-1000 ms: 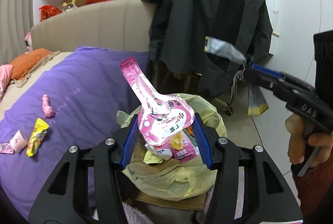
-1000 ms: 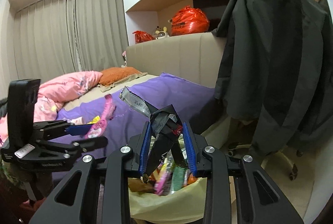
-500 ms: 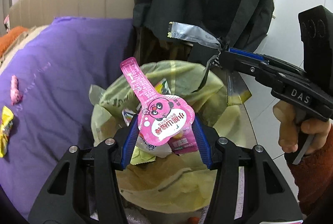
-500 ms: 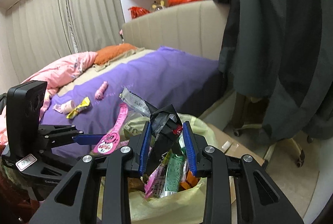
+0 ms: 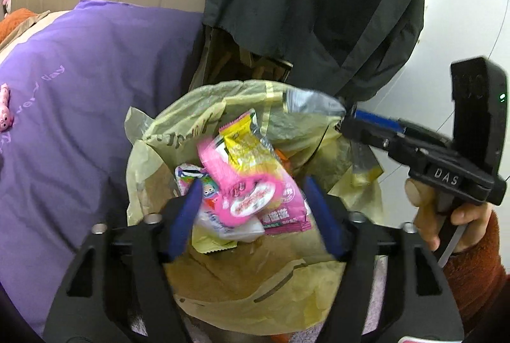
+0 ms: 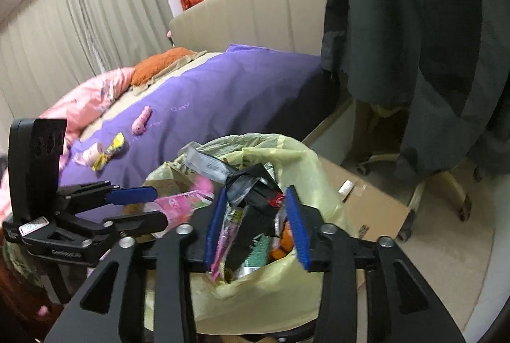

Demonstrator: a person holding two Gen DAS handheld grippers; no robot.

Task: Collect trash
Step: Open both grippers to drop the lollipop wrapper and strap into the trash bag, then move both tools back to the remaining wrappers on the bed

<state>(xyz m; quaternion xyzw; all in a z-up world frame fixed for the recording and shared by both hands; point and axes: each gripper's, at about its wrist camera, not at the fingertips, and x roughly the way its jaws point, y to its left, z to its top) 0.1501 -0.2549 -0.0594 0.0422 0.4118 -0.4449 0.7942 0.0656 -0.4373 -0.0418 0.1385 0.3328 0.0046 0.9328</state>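
Left wrist view: my left gripper [image 5: 251, 209] has just spread its jaws; the pink wrapper [image 5: 245, 190] lies loose between them over the yellow trash bag [image 5: 191, 120]. Right wrist view: my right gripper's [image 6: 255, 222] jaws have just parted, the black-and-silver wrapper [image 6: 242, 180] free above the bag.

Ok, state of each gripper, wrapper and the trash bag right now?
Left gripper: open, jaws just widened, pink wrapper dropping free.
Right gripper: open, jaws just widened, black-and-silver wrapper loose between them.
Trash bag: open, nearly full.
Yellow wrapper: uncollected on the bed.
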